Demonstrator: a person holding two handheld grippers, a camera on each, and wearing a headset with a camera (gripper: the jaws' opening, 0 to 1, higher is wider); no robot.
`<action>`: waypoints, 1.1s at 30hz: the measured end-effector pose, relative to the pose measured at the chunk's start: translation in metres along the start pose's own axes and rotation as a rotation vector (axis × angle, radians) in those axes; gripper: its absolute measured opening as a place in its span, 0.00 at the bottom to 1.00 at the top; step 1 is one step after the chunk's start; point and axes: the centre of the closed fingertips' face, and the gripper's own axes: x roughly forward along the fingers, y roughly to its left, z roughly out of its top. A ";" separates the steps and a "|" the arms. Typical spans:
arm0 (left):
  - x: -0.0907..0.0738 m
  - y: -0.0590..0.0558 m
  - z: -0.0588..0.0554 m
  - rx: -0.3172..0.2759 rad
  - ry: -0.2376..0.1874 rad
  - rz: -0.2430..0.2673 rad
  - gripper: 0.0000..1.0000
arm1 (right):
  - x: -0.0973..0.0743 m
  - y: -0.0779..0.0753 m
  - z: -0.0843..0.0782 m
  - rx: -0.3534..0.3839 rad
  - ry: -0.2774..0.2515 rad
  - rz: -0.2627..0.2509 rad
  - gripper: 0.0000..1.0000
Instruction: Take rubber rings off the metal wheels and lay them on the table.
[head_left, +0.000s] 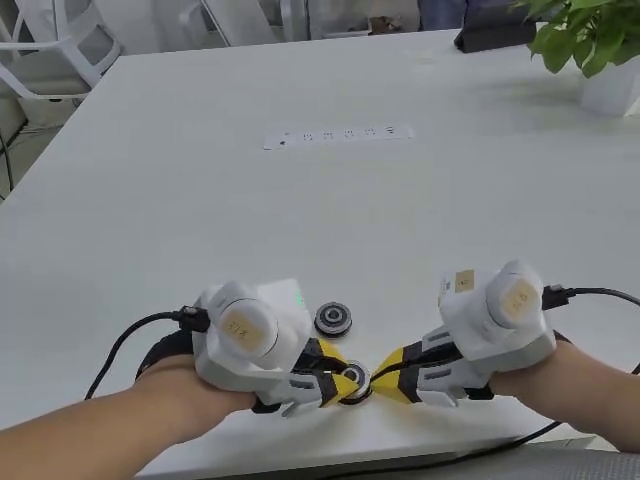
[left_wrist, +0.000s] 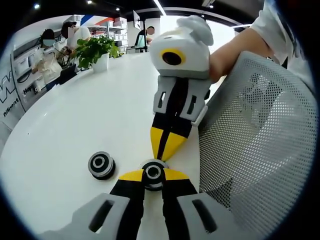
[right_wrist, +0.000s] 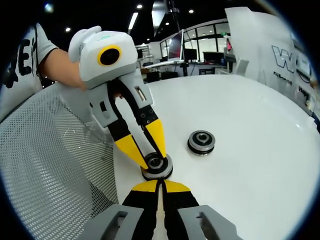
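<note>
1. Your left gripper (left_wrist: 153, 175) has its two yellow-tipped jaws clamped on a metal wheel (right_wrist: 156, 165), one tip on each side of it. The wheel sits low over the table (head_left: 300, 200), right between those tips.
2. Your right gripper (right_wrist: 160, 184) comes at the same wheel from the opposite side. Its jaws are pressed together with hardly a gap, and their tips touch the wheel's near rim. Whether they have pinched any of the rubber ring (right_wrist: 169, 168) is hidden, so treat that as not settled.
3. The black ring looks fully seated around the wheel held in your left jaws. The step in hand reads as the first peel: one gripper steadies the wheel while the other works on the ring.
4. A second wheel (left_wrist: 102, 165) lies flat on the table, beyond and to the left of your left jaws and to the right of your right jaws, well apart from both. It also looks to carry its black ring, so by my judgement the task is near its beginning.
5. For the next move, keep the left jaws firm on the wheel's sides so it cannot spin or slip.
6. With the right jaws, you need a real bite on the ring's edge rather than the metal. Part them slightly, catch the rubber lip, close, then roll it outward over the rim.
7. Pull gently, as a stretched ring may snap free and flick the wheel out of the left jaws.
</note>
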 end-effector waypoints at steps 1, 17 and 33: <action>0.000 0.000 0.000 0.000 0.000 0.000 0.07 | 0.000 -0.001 0.000 0.023 -0.006 0.002 0.00; 0.000 0.000 0.000 0.003 0.004 0.005 0.07 | -0.007 -0.004 0.011 0.333 -0.144 0.036 0.00; 0.000 0.000 -0.001 0.004 0.016 0.008 0.07 | -0.006 -0.002 0.013 0.370 -0.147 0.051 0.00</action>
